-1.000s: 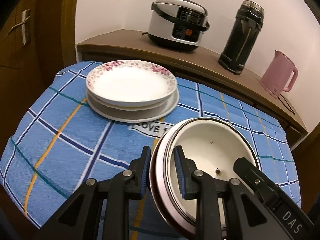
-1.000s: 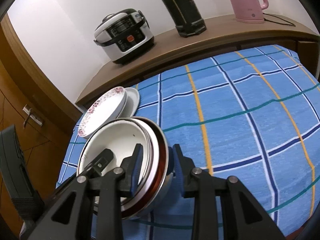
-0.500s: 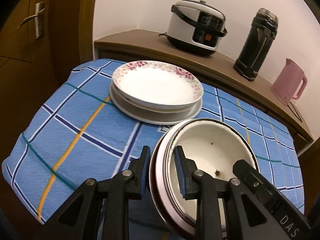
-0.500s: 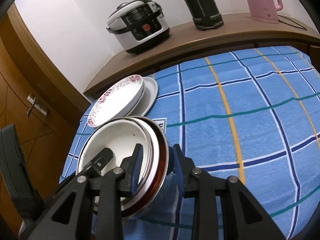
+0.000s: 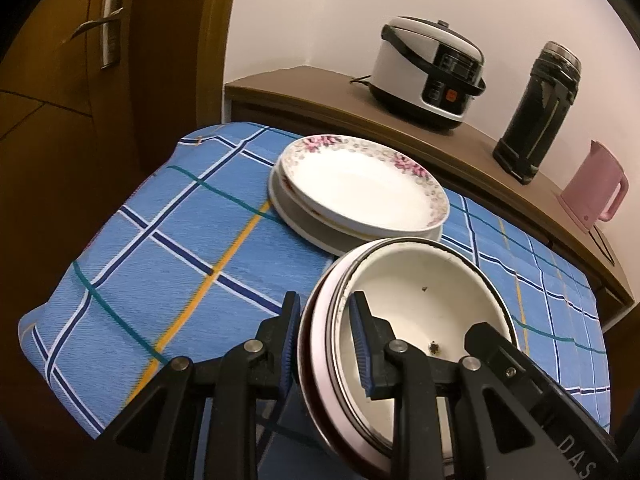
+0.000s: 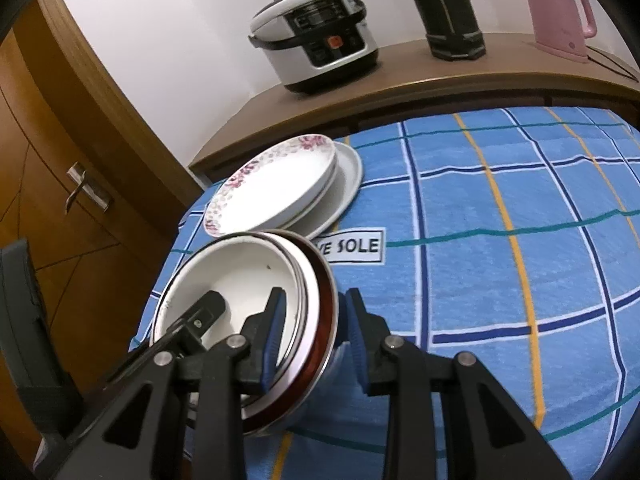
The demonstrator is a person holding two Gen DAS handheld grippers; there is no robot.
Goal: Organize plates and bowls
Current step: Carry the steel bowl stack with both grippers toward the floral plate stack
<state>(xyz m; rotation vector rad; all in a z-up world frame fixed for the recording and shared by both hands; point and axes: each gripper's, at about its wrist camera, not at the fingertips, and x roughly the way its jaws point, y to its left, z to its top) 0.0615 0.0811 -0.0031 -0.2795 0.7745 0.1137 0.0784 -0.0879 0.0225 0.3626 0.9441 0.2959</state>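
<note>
A stack of nested bowls (image 5: 420,292), white inside with a dark red outer rim, sits tilted between both grippers near the front of the blue checked tablecloth (image 5: 180,240). My left gripper (image 5: 325,304) is shut on the stack's left rim. My right gripper (image 6: 315,300) is shut on the opposite rim of the bowl stack (image 6: 240,272). Whether the stack rests on the cloth or hangs just above it cannot be told. Beyond it lies a stack of plates (image 5: 360,192), a flower-rimmed one on top, seen also as the plate stack (image 6: 280,196).
Behind the table runs a wooden counter (image 5: 320,92) with a rice cooker (image 5: 428,72), a dark thermos (image 5: 540,108) and a pink kettle (image 5: 596,188). A wooden door with a metal handle (image 5: 100,32) stands left of the table's edge.
Both grippers have carried the bowl stack leftward across the table toward the door side. The plate stack now lies right behind the bowls. Both grips are unchanged.
</note>
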